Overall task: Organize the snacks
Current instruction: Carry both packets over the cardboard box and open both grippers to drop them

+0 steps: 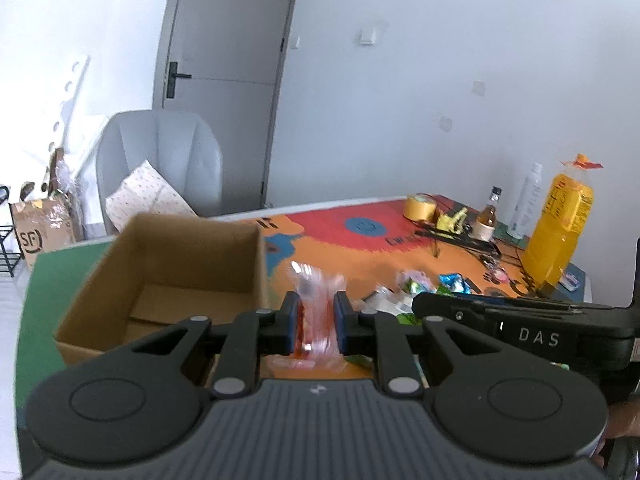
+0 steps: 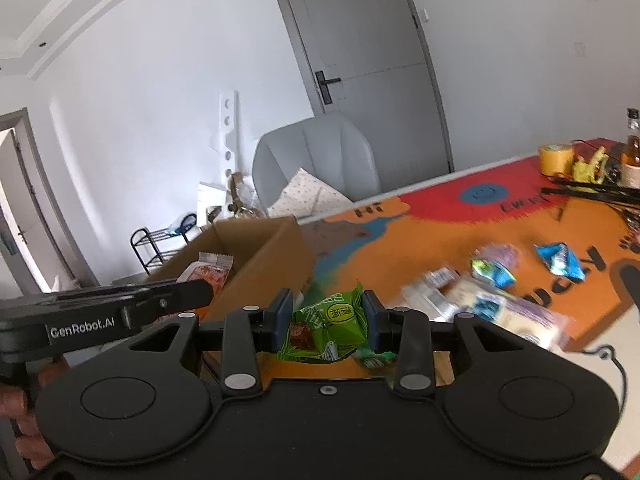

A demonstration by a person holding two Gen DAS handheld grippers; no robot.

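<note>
My left gripper (image 1: 316,322) is shut on a clear packet with a red-orange snack (image 1: 316,320), held just right of the open cardboard box (image 1: 168,264). My right gripper (image 2: 327,322) is shut on a green snack packet (image 2: 328,326), held above the table near the box's right wall (image 2: 276,256). In the right wrist view the left gripper (image 2: 200,292) reaches in from the left with its red packet (image 2: 210,274) by the box opening. Several loose packets, blue, green and pale (image 2: 492,292), lie on the orange mat to the right.
An orange mat (image 1: 360,256) covers the table, with green mat (image 1: 44,280) left of the box. At the far right stand an orange drink bottle (image 1: 560,224), a white bottle (image 1: 526,200), a small brown bottle (image 1: 488,212), yellow tape (image 1: 420,206) and cables. A grey chair (image 1: 160,160) stands behind.
</note>
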